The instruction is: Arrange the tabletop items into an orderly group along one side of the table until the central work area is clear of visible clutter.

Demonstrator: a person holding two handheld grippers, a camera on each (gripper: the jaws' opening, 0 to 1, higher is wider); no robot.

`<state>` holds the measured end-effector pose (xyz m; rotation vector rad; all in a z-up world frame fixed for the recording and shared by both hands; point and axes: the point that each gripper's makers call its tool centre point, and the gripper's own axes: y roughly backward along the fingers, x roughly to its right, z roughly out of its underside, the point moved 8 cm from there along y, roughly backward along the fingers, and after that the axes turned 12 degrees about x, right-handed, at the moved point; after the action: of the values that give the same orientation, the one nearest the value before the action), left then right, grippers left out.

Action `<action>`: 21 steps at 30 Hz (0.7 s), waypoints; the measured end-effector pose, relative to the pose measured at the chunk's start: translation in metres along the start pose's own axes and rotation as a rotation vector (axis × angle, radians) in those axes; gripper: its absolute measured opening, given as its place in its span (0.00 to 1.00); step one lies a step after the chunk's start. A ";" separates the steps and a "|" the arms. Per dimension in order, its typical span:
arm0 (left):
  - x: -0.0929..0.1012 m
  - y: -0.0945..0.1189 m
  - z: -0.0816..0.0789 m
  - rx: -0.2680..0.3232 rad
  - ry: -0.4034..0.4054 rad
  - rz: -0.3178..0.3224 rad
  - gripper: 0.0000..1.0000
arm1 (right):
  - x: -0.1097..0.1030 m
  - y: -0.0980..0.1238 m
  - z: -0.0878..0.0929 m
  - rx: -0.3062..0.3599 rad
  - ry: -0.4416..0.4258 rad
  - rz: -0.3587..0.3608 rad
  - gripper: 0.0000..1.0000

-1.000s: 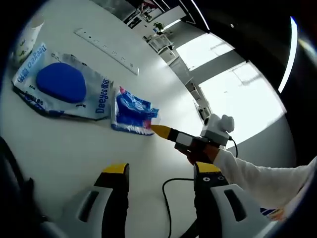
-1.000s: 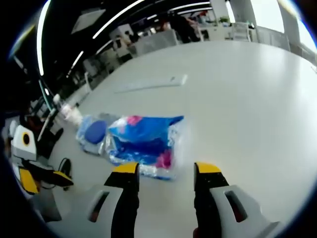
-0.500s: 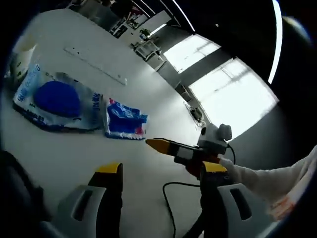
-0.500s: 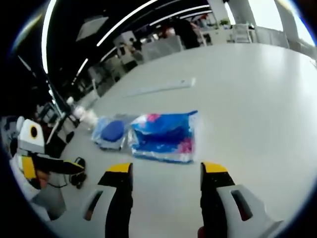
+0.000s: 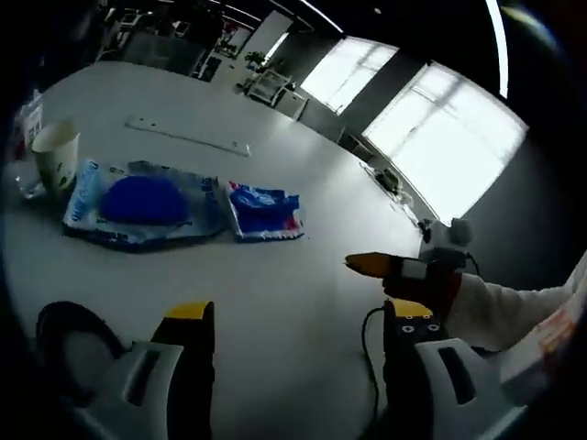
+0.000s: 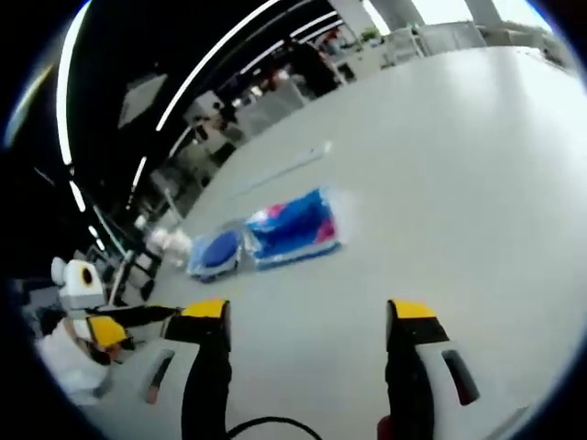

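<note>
In the left gripper view, your left gripper point(image 5: 293, 321) is empty, jaws apart, while the paper cup point(image 5: 55, 158), blue-pad packet point(image 5: 142, 203) and small blue pack point(image 5: 264, 210) already sit in a row. In the right gripper view, your right gripper point(image 6: 310, 316) hangs spread and empty; the table point(image 6: 459, 174) looks nearly tidy.

We see our left hand-held gripper point(image 5: 298, 321) spread wide and empty above the bench point(image 5: 275, 284); beyond lie a blue pouch point(image 5: 142, 203), a smaller packet point(image 5: 264, 211) just beside it, and a paper cup point(image 5: 55, 158).
</note>
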<state>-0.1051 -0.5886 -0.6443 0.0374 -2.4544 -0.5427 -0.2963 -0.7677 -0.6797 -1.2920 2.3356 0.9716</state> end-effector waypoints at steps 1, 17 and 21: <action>-0.005 0.004 0.000 0.000 -0.005 -0.024 0.76 | -0.003 0.004 0.000 0.001 -0.002 -0.007 0.70; -0.044 0.049 0.017 0.013 -0.009 -0.217 0.76 | -0.024 0.034 0.035 -0.085 0.023 -0.097 0.61; -0.053 0.056 0.021 0.003 -0.010 -0.258 0.76 | -0.027 0.029 0.032 -0.077 -0.002 -0.118 0.58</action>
<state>-0.0690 -0.5216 -0.6675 0.3580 -2.4754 -0.6502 -0.3080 -0.7181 -0.6763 -1.4399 2.2120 1.0337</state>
